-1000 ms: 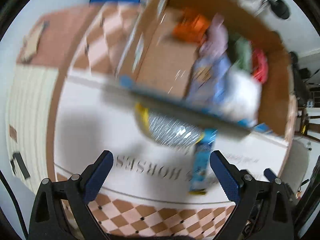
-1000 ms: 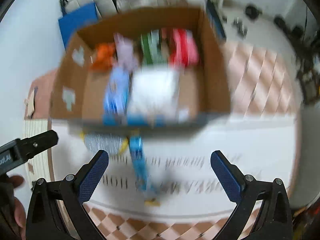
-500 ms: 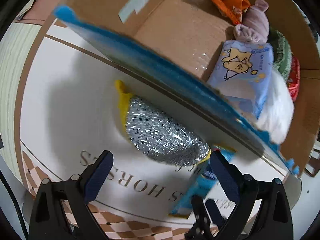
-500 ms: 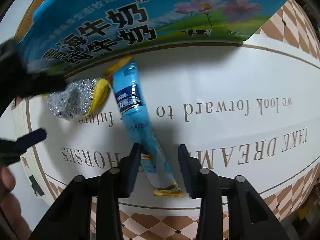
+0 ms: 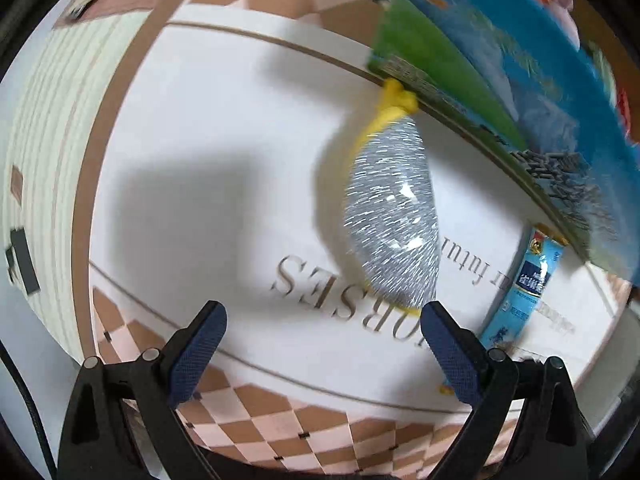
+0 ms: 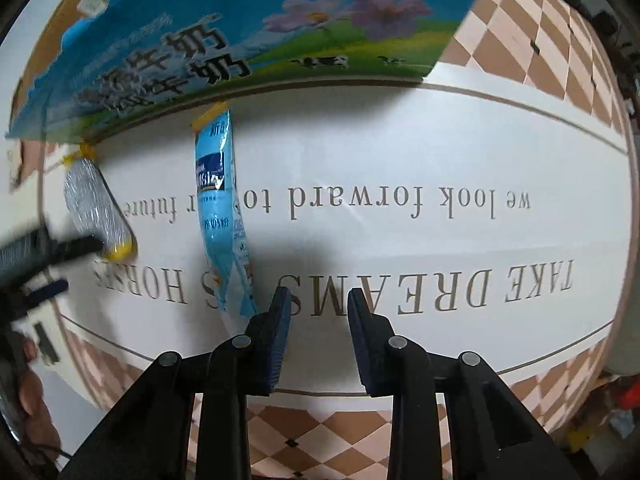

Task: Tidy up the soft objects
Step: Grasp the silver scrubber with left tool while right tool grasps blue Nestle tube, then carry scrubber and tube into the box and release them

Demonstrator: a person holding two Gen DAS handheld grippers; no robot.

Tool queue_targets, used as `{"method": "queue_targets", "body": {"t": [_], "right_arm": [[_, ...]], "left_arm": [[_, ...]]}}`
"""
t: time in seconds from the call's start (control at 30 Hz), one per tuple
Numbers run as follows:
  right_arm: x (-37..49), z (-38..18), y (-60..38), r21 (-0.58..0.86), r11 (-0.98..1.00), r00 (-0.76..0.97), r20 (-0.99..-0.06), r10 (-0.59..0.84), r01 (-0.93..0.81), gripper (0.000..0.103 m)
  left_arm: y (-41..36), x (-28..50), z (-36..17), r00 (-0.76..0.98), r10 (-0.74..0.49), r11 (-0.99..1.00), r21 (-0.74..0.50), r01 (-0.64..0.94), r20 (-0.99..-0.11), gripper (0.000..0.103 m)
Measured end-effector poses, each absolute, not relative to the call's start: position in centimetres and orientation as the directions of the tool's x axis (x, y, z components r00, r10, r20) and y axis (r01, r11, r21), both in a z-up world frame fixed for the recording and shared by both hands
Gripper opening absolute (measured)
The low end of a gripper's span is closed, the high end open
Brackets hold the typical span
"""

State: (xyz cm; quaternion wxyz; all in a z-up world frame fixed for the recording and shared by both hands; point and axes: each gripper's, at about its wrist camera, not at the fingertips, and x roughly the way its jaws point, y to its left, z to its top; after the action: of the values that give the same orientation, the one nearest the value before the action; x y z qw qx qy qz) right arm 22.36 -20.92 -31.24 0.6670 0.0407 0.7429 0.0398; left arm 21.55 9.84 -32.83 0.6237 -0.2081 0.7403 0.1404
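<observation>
A silver scrub sponge with yellow trim (image 5: 390, 216) lies on the white mat, its far end against the printed cardboard box (image 5: 500, 64). My left gripper (image 5: 320, 344) is open, low over the mat, with the sponge's near end just ahead of its right finger. A light blue tube-shaped packet (image 6: 222, 216) lies beside the sponge (image 6: 96, 208); it also shows in the left wrist view (image 5: 524, 292). My right gripper (image 6: 318, 320) stands narrowly open and empty, its left finger just right of the packet's near end. The box (image 6: 240, 40) holds soft items, mostly hidden.
The white mat (image 6: 440, 152) carries brown lettering and lies on a checkered brown and pink rug (image 6: 540, 32). A striped cream area (image 5: 44, 128) lies to the left. The left gripper's fingers (image 6: 36, 256) show blurred in the right wrist view.
Both grippers dropped low toward the mat. The left one swung so the sponge now lies lengthwise ahead of it. The right gripper narrowed from wide open and shifted right of the packet.
</observation>
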Motion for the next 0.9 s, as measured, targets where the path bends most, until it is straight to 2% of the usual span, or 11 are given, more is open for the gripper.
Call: {"method": "queue_targets", "body": {"t": [0.17,0.33,0.37,0.4,0.43,0.47,0.5,0.53,0.57,0.6,0.9], "right_arm": [[24.3,-31.3,-22.3,0.184,0.981,-0.099,-0.977,0.190,0.069,0.039],[26.5,-31.9,-19.2,0.202,0.979,-0.114,-0.973,0.203,0.022,0.042],[26.5,-32.2,-18.7,0.191,0.982,-0.125,-0.974,0.190,0.007,0.042],[26.9,-32.1,-18.2,0.181,0.983,-0.136,-0.974,0.179,-0.002,0.042],[26.8,-32.5,-17.9,0.169,0.986,-0.156,-0.974,0.165,-0.013,0.042],[26.7,-32.6,-17.8,0.164,0.986,-0.166,-0.973,0.158,-0.023,0.042],[26.4,-32.7,-17.6,0.154,0.987,-0.175,-0.974,0.145,-0.039,0.042],[26.0,-32.7,-17.7,0.137,0.989,-0.175,-0.976,0.125,-0.056,0.040],[25.5,-32.6,-17.8,0.132,0.989,-0.175,-0.977,0.119,-0.067,0.029],[25.0,-32.6,-18.1,0.133,0.988,-0.185,-0.976,0.118,-0.074,0.026],[20.1,-32.8,-22.2,0.083,0.988,-0.252,-0.966,0.048,-0.129,0.022]], "left_arm": [[10.6,23.3,-32.7,-0.080,-0.197,0.830,-0.122,-0.544,-0.977,0.100],[9.2,26.6,-35.6,-0.121,-0.143,0.873,-0.068,-0.482,-0.982,0.099],[9.0,26.7,-36.0,-0.121,-0.115,0.885,-0.047,-0.462,-0.986,0.093],[8.9,26.7,-36.0,-0.111,-0.084,0.896,-0.027,-0.443,-0.990,0.082],[8.9,26.7,-36.0,-0.113,-0.055,0.910,-0.003,-0.415,-0.992,0.076],[8.8,26.5,-36.0,-0.113,-0.033,0.922,0.013,-0.387,-0.993,0.063],[8.7,26.0,-35.9,-0.115,-0.020,0.933,0.022,-0.358,-0.993,0.056],[8.6,25.5,-35.9,-0.117,-0.012,0.941,0.029,-0.337,-0.993,0.054],[8.5,24.9,-35.9,-0.125,-0.001,0.948,0.039,-0.315,-0.992,0.054],[8.3,24.1,-35.9,-0.131,0.008,0.956,0.045,-0.289,-0.991,0.054],[5.1,17.6,-37.2,-0.156,0.076,0.985,0.098,-0.141,-0.985,0.054]]}}
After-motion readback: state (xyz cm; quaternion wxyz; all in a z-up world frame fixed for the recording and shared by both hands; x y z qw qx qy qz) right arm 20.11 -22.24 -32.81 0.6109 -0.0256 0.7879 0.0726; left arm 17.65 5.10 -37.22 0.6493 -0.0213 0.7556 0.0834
